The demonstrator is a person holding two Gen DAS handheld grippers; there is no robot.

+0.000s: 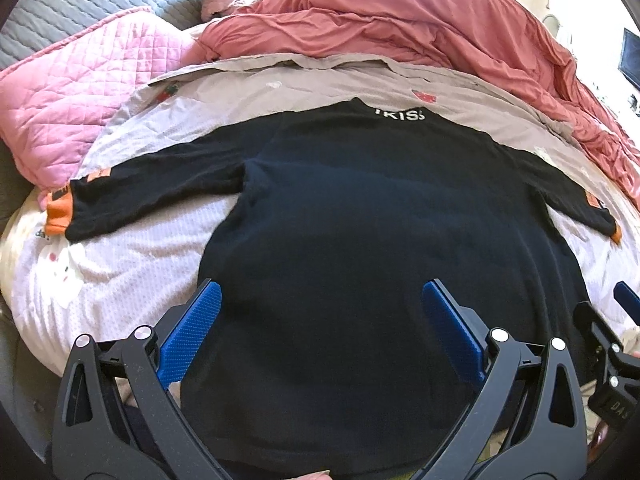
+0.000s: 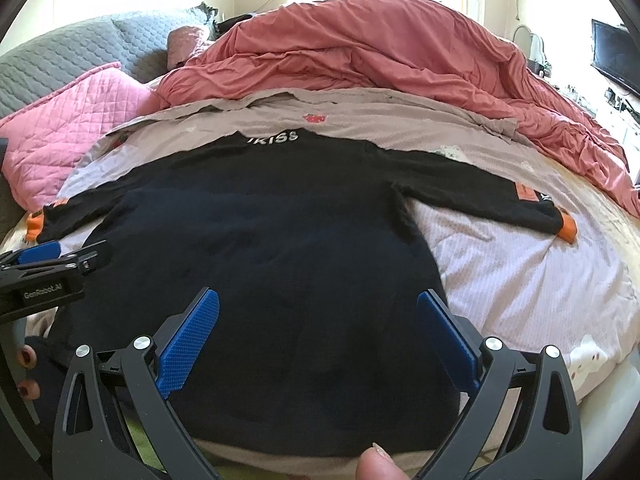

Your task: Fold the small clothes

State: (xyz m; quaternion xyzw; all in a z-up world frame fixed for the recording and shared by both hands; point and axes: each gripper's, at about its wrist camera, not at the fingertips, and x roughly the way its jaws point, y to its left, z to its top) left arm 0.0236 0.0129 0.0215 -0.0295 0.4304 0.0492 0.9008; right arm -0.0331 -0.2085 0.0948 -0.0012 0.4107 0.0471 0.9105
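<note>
A black long-sleeved top (image 1: 340, 216) with orange cuffs lies spread flat on the bed (image 1: 120, 256), sleeves out, collar far. Both the left hand-held gripper (image 1: 322, 300) and the right hand-held gripper (image 2: 318, 312) hover released over its near hem, apparently not touching.

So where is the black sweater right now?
The black sweater lies spread flat on the bed sheet, sleeves out, in front of the red duvet, in both wrist views.

Black sweater (image 1: 352, 216) flat, sleeves outspread
</note>
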